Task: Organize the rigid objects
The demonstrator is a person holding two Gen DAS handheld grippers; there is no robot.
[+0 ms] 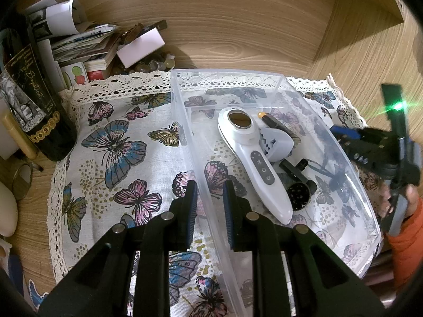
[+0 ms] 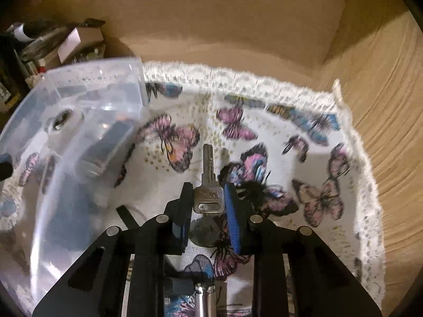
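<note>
A clear plastic bin (image 1: 185, 121) stands on a butterfly-print cloth (image 1: 111, 137). In it lie a white handheld device (image 1: 253, 158), a pale grey part (image 1: 277, 142), a dark pen with an orange tip (image 1: 275, 122) and a black tool (image 1: 298, 182). My left gripper (image 1: 210, 198) straddles the bin's left wall; its jaws stand a little apart. My right gripper (image 2: 207, 198) is shut on the head of a silver key (image 2: 207, 174), held above the cloth (image 2: 264, 132) right of the bin (image 2: 79, 111). The right gripper also shows in the left wrist view (image 1: 351, 145).
A dark wine bottle (image 1: 34, 105), stacked papers and boxes (image 1: 87, 45) and small jars stand at the back left. Wooden walls (image 1: 238, 26) close in behind and to the right. A second metal piece (image 2: 208, 298) lies on the cloth under my right gripper.
</note>
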